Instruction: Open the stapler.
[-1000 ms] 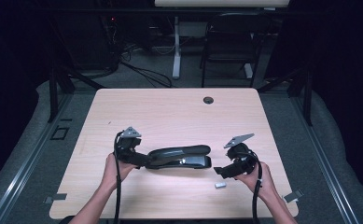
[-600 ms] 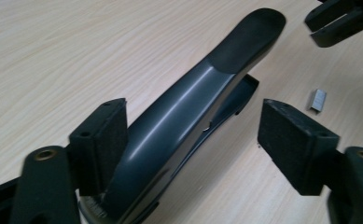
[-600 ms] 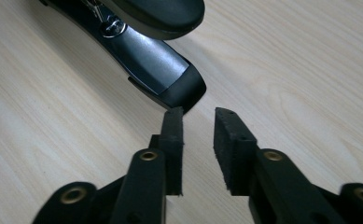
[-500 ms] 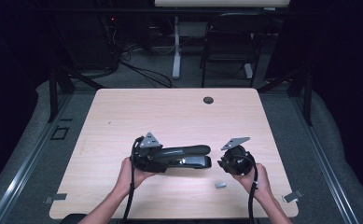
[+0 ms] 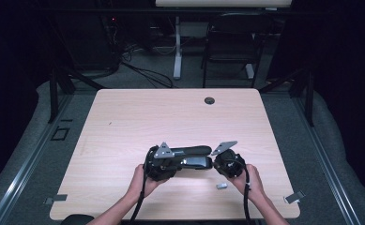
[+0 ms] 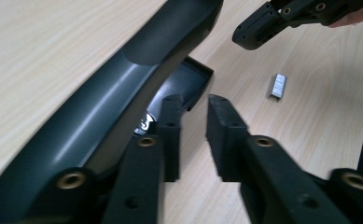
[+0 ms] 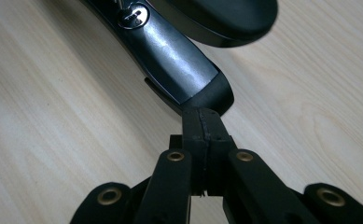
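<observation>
Steadying the stapler (image 5: 189,157) with the parted left gripper (image 6: 192,122), the person should press its front end using the closed, empty right gripper (image 7: 206,122).

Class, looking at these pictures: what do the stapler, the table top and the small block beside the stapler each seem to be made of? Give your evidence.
Stapler: probably moulded plastic, dark grey, semi-gloss; it shows soft highlights. Table top: wood or wood-look laminate, matt; pale grain lines run across it. Small block: likely metal, perhaps a strip of staples; silvery and ribbed.
</observation>
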Motion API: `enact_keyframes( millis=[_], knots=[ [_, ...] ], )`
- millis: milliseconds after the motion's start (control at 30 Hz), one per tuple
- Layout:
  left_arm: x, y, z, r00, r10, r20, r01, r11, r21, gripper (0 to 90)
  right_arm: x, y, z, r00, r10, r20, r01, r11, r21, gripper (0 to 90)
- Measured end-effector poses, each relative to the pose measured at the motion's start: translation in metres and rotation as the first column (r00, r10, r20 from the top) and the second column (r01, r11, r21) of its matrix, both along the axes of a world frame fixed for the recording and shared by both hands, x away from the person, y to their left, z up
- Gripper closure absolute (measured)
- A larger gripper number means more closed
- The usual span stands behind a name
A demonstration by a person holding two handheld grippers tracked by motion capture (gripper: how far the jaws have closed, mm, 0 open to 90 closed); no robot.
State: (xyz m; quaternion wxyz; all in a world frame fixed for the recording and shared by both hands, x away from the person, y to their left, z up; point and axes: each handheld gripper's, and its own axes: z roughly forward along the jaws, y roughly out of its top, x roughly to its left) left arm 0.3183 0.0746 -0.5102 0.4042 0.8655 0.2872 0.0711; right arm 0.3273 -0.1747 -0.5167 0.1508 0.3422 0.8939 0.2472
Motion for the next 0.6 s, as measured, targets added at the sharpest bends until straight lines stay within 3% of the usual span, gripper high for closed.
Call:
enact_keyframes(
  millis=[133, 400, 467, 600],
  knots=[
    [0.000, -0.006, -0.004, 0.9999, 0.012, 0.007, -0.012, 0.9997, 0.019, 90.0, 0.002, 0.007, -0.005, 0.9998, 0.015, 0.013, -0.015, 1.000, -0.005, 90.0],
    [0.004, -0.015, -0.013, 0.9975, 0.054, 0.045, -0.054, 0.9985, 0.008, 90.0, 0.002, 0.012, -0.008, 0.9972, 0.031, 0.068, -0.032, 0.999, 0.016, 90.0],
    [0.004, -0.017, -0.017, 0.9975, 0.061, 0.036, -0.060, 0.9981, -0.014, 90.0, 0.003, 0.011, -0.012, 0.9979, 0.033, 0.056, -0.035, 0.999, 0.023, 90.0],
    [0.003, -0.019, -0.022, 0.9980, 0.054, 0.034, -0.054, 0.9985, -0.009, 90.0, 0.007, 0.011, -0.020, 0.9989, 0.011, 0.045, -0.013, 0.999, 0.041, 90.0]
  ],
)
